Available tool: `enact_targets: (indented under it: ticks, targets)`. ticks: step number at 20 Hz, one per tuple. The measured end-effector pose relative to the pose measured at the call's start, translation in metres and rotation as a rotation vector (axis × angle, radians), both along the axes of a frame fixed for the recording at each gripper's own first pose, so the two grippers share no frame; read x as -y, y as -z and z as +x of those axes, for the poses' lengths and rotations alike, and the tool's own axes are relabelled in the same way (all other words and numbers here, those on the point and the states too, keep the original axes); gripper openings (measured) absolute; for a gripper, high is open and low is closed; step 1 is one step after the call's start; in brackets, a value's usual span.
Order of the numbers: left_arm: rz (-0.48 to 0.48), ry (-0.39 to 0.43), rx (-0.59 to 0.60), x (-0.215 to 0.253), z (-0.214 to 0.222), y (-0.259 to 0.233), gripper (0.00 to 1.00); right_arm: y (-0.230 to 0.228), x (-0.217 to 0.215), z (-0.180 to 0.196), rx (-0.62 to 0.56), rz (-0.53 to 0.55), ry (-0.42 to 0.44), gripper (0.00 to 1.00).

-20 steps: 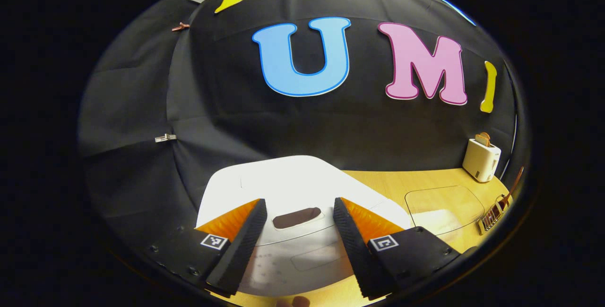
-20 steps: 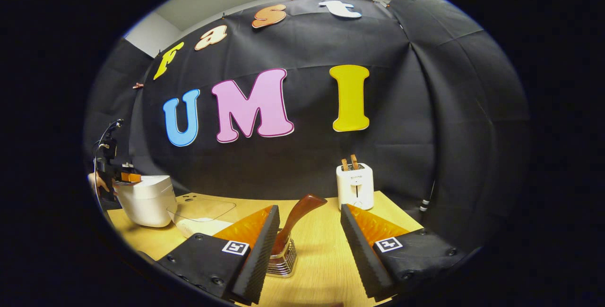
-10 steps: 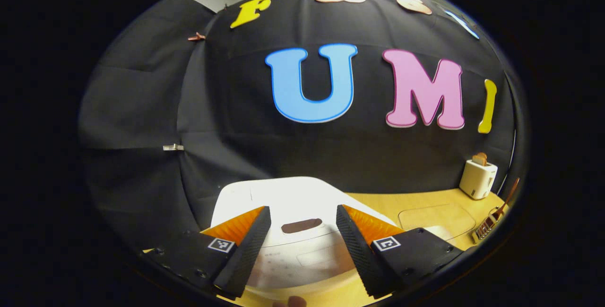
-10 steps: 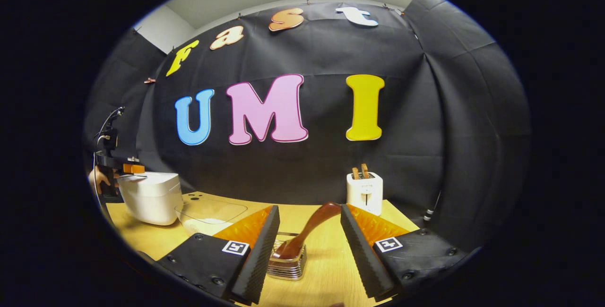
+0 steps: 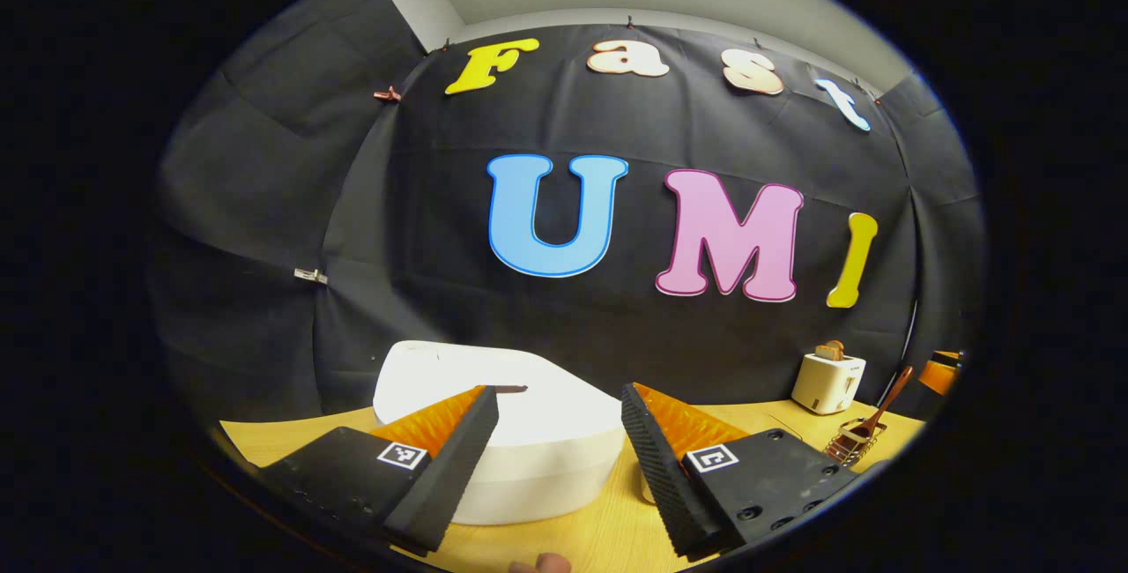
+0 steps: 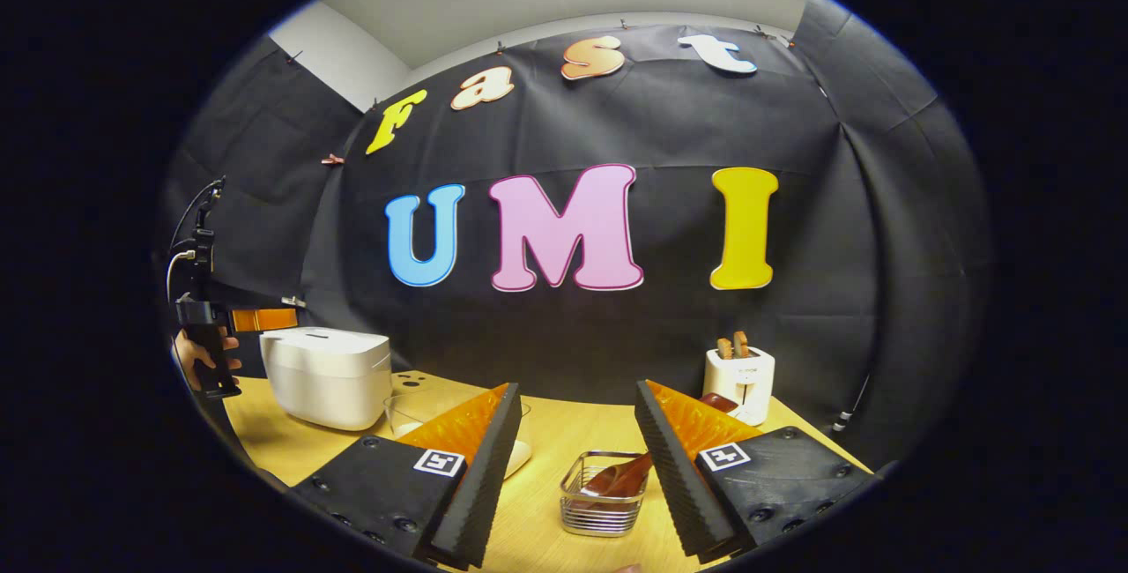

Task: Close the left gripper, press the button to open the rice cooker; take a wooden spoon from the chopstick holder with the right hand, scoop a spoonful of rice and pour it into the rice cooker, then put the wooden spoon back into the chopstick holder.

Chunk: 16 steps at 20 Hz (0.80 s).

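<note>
Your left gripper (image 5: 555,458) hangs with its jaws wide apart and nothing between the fingers, and the white rice cooker (image 5: 511,441) sits just beyond them, low in the left gripper view, its lid down and flat. The opening button looks like the dark slot (image 5: 509,389) on the lid's top, seen edge-on just past your left finger, so from this low angle you are facing the cooker's side rather than standing over the button; judging by that, you would need to bring the fingers together first and come at the lid from above. In the right gripper view your left gripper (image 6: 231,322) shows far off on the left, held in a hand (image 6: 201,360) just beside the cooker. Your right gripper (image 6: 577,467) is also spread wide and holds nothing. The wire chopstick holder (image 6: 604,494) stands on the wooden table (image 6: 546,432) near you, sitting low between your two fingers, and the wooden spoon (image 6: 652,458) leans out of it toward the right, passing behind your right finger, so it is within easy reach but not yet touched. A clear container (image 6: 414,410) stands to the left of the holder, partly behind your left finger; whether it holds the rice I cannot tell. A white toaster (image 6: 738,382) stands far right by the wall.
</note>
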<state>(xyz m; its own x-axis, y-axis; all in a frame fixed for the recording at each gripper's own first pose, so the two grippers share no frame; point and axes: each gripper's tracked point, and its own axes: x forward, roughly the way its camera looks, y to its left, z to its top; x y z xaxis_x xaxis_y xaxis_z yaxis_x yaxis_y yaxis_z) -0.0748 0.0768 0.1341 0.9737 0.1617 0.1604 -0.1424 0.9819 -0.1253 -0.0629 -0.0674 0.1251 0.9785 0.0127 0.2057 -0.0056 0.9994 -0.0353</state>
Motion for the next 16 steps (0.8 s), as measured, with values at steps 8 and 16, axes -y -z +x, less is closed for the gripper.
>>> enact_targets:
  ticks: [8, 16]
  targets:
    - [0.028, 0.098, 0.015, 0.045, -0.008, 0.023, 0.92, 0.046, -0.03, -0.003, -0.053, -0.026, -0.04, 0.82]
    - [0.035, 0.148, 0.023, 0.067, 0.007, 0.042, 0.92, 0.063, -0.047, 0.003, -0.068, -0.073, -0.044, 0.93]
